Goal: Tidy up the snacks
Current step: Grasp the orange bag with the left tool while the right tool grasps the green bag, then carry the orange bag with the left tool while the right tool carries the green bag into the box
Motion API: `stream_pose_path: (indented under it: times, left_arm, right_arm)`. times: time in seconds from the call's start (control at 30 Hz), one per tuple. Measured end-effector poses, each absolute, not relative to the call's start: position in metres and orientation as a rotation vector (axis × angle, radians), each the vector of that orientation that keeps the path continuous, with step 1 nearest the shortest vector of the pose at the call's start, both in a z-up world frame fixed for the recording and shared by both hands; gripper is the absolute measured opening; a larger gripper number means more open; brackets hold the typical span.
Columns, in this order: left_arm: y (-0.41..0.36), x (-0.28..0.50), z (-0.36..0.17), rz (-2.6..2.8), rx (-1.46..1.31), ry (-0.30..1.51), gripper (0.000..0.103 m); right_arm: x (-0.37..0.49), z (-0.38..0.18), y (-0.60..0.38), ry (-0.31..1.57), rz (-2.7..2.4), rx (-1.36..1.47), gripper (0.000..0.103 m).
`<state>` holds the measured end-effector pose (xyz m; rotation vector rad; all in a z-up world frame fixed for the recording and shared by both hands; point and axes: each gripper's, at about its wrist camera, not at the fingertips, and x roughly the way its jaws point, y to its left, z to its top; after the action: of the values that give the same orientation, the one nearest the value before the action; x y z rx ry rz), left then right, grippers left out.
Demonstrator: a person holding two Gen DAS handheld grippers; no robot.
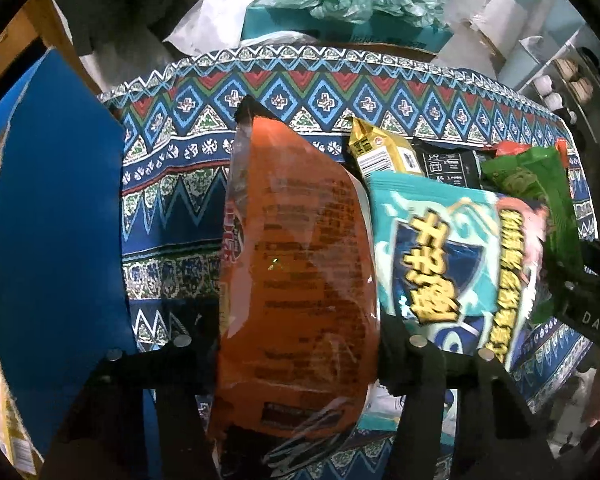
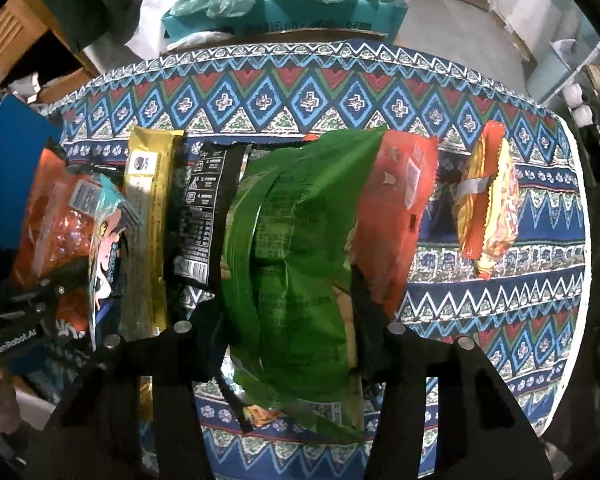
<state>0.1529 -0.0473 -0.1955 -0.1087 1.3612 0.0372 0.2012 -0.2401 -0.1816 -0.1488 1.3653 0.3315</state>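
Note:
My left gripper (image 1: 296, 332) is shut on an orange snack bag (image 1: 296, 248), held upright above the patterned tablecloth (image 1: 172, 208). My right gripper (image 2: 288, 320) is shut on a green snack bag (image 2: 292, 240), also lifted. Beside the orange bag lie a teal bag (image 1: 456, 256), a yellow packet (image 1: 384, 152) and a black packet (image 1: 452, 164). In the right wrist view the yellow packet (image 2: 146, 220) and black packet (image 2: 200, 208) lie left of the green bag, an orange-red bag (image 2: 396, 208) lies behind it, and an orange-yellow packet (image 2: 488, 200) lies apart at the right.
A blue box (image 1: 56, 240) stands at the table's left edge. A teal box with green plastic wrap (image 2: 284, 8) and a white bag (image 1: 228, 4) sit beyond the far edge. White bottles (image 2: 580, 108) stand on a shelf at the right.

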Motion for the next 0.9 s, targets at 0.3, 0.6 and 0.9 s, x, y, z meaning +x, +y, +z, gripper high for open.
stream_pose_path:
  times: [0.3, 0.6, 0.9]
  left_arm:
    - [-0.038, 0.145, -0.166, 0.056, -0.142, 1.298, 0.05]
    - [-0.033, 0.133, -0.128, 0.036, -0.168, 1.218, 0.05]
    - [-0.02, 0.116, -0.098, 0.029, -0.215, 1.164, 0.05]
  right_arm:
    - [0.197, -0.156, -0.243, 1.307, 0.342, -0.112, 0.044]
    - [0.183, -0.122, -0.236, 1.257, 0.371, -0.082, 0.043]
    - [0.168, -0.09, -0.213, 1.21, 0.434, -0.057, 0.043]
